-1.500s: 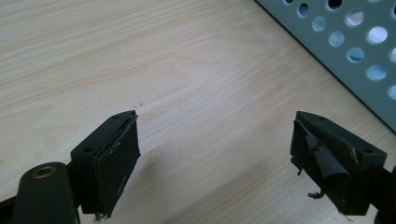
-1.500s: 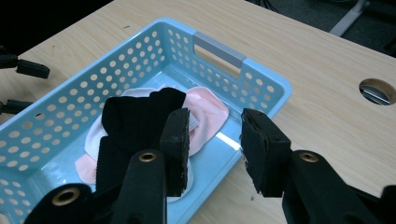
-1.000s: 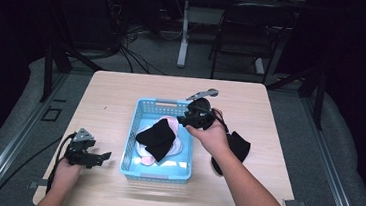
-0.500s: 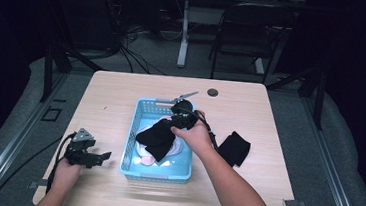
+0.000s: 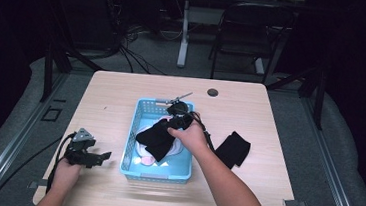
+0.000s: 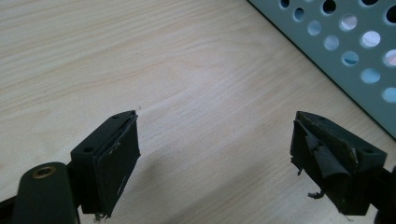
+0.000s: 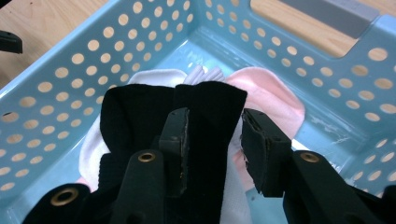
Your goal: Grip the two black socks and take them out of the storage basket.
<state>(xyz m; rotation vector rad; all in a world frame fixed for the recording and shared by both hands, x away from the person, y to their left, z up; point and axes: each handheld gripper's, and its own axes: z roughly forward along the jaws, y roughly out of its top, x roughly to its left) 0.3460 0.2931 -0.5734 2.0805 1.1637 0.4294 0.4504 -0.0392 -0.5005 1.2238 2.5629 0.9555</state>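
Observation:
A black sock (image 5: 155, 138) lies draped over white and pink socks (image 7: 273, 100) inside the light blue perforated basket (image 5: 181, 173). My right gripper (image 5: 179, 120) is down in the basket; in the right gripper view its jaws stand close on either side of a fold of the black sock (image 7: 212, 116), which fills the gap between them (image 7: 212, 149). My left gripper (image 5: 97, 156) rests low over the bare table left of the basket. In the left gripper view it (image 6: 215, 158) is wide open with nothing between its worn pads (image 6: 119, 161).
A second black sock (image 5: 232, 148) lies flat on the table right of the basket. A round dark grommet (image 5: 213, 92) sits near the table's far edge. The basket's wall (image 6: 355, 51) stands close to the left gripper's right side. A chair (image 5: 242, 35) stands beyond the table.
My right gripper has moved left and down from the basket's far right corner into the basket, onto the black sock. The left gripper has stayed put.

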